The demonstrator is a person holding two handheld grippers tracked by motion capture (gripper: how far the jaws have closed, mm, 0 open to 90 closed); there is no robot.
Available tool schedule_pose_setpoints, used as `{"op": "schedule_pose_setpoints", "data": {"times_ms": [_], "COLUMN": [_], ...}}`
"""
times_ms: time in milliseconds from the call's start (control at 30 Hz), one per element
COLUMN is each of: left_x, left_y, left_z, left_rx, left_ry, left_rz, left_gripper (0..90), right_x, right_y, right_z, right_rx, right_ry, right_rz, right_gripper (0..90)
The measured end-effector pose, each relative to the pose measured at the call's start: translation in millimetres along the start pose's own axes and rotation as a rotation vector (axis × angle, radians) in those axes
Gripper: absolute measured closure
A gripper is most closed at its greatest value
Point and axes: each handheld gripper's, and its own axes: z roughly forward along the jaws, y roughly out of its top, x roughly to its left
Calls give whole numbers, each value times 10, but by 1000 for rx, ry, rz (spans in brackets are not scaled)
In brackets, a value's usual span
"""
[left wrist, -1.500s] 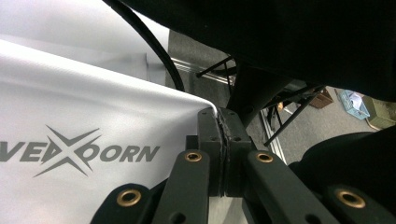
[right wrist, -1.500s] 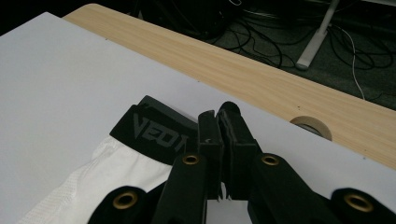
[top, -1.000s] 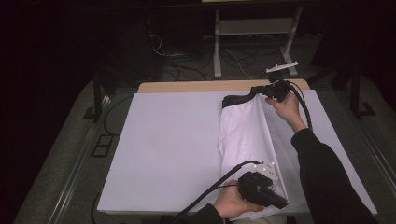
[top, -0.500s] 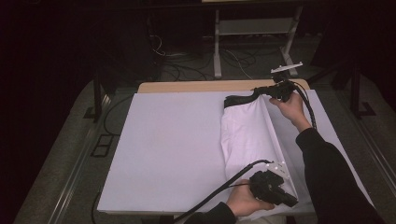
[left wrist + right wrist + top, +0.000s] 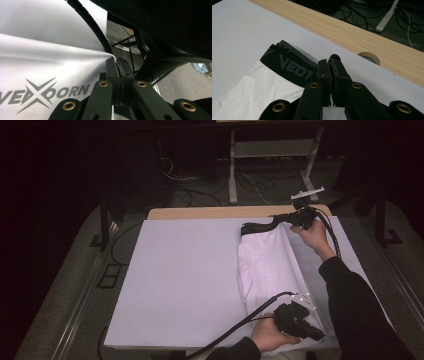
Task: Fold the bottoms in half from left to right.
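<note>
White shorts (image 5: 270,265) with a black waistband (image 5: 257,226) lie folded lengthwise on the right half of a white sheet (image 5: 185,280). My right gripper (image 5: 281,218) is at the far right, shut on the end of the waistband (image 5: 292,66), which rises slightly toward it. My left gripper (image 5: 314,334) is near the front edge, shut on the shorts' hem. In the left gripper view, white fabric (image 5: 50,65) with a grey logo runs taut into the closed jaws of the left gripper (image 5: 117,75). The right gripper (image 5: 329,65) points along the table's far side.
A bare wooden strip (image 5: 352,27) with a round cable hole (image 5: 368,57) borders the sheet at the far edge. A white stand (image 5: 235,170) and cables lie on the dark floor beyond. A dark sleeve (image 5: 350,305) crosses the table's right side.
My left gripper has moved right and a little down toward the front edge, drawing the hem with it. The right gripper has held still on the waistband.
</note>
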Motion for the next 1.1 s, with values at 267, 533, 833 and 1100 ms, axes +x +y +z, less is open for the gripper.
{"op": "schedule_pose_setpoints", "data": {"times_ms": [267,533,833,1100], "left_x": [64,105,137,99], "left_y": [36,63,64,69], "left_z": [97,166,238,138], "left_rx": [-2,-3,-12,-76], "left_ry": [15,28,44,140], "left_rz": [-32,-60,-79,-88], "left_gripper": [876,875,831,382], "right_x": [-11,-6,-22,29], "right_y": [-21,-27,-36,-78], "right_z": [22,54,82,39], "right_rx": [8,15,27,25], "right_ry": [-4,-3,-8,-42], "right_rz": [-7,-17,-26,-24], "right_gripper": [856,856,846,482]}}
